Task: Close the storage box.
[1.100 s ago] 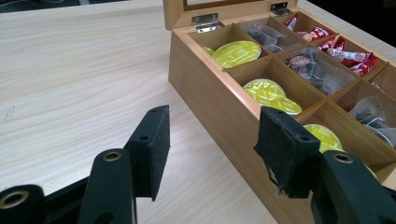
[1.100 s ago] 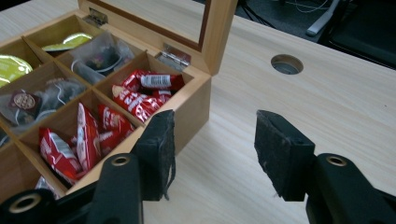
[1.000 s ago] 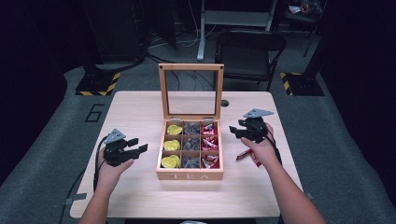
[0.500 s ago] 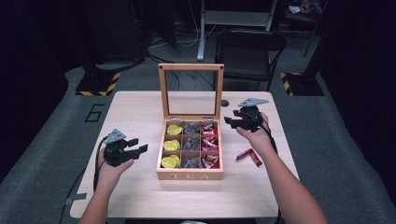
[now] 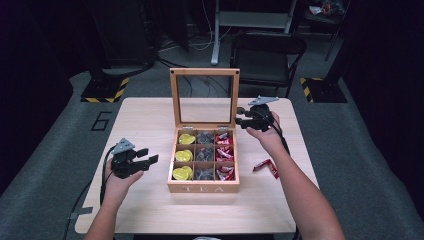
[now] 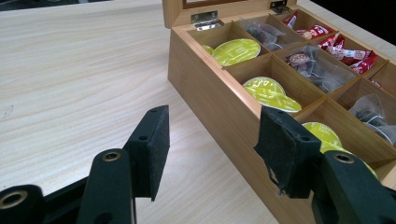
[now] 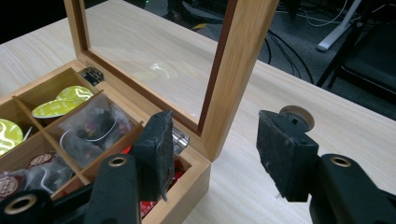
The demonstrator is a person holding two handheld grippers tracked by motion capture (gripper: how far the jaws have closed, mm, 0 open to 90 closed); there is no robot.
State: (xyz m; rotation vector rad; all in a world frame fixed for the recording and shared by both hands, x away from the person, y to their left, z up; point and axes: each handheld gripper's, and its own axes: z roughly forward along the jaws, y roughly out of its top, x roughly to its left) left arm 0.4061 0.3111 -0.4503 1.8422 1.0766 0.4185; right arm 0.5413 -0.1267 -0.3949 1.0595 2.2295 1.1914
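The right tongs [image 7: 212, 154] hide the tea box's [image 7: 187, 186] red packets [image 7: 175, 175].

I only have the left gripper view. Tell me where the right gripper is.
Observer: The right gripper hovers beside the right post of the upright lid, at the back of the tea box.
Operator: Report its fingers.
Observer: Its fingers stand apart, with nothing held between them.
Operator: Check to the right of the box.
Observer: Loose red sachets lie on the table there, apart from the box.
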